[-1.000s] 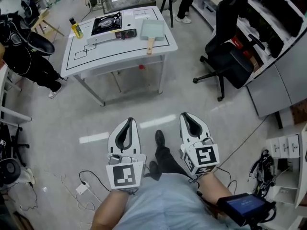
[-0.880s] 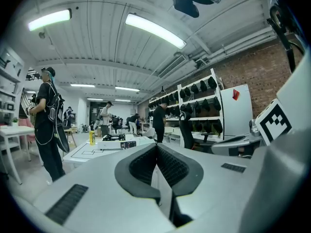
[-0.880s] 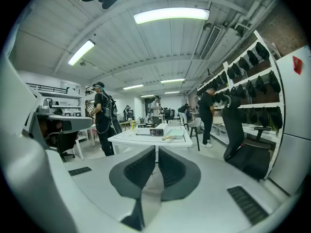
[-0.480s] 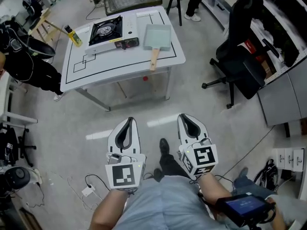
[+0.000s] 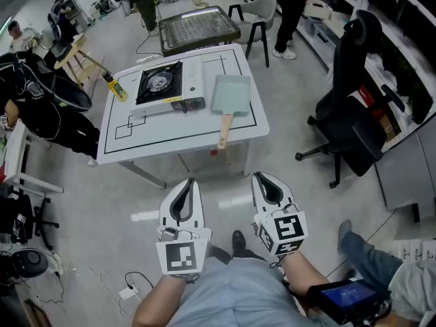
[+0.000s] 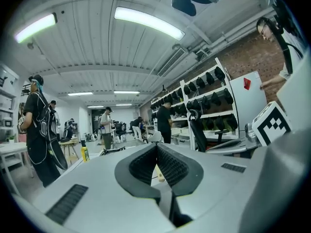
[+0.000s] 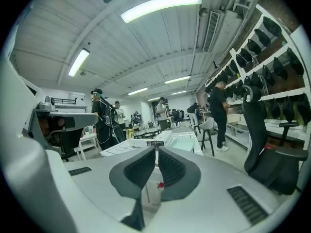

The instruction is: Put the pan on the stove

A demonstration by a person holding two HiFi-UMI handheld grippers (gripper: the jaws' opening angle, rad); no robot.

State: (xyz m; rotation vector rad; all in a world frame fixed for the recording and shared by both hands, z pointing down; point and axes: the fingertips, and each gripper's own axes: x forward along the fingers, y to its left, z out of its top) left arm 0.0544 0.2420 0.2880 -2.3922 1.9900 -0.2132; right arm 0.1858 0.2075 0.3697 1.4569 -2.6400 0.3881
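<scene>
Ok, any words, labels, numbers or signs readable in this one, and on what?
No readable text.
Cubes on left gripper and right gripper: square marker patterns, no letters.
Label on yellow bottle: too small.
Front panel of stove: too small.
Display of wrist screen: blurred.

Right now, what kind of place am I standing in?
Probably a workshop or test lab: a marked-out white table holding a stove and pan, wall shelves, an office chair.
</scene>
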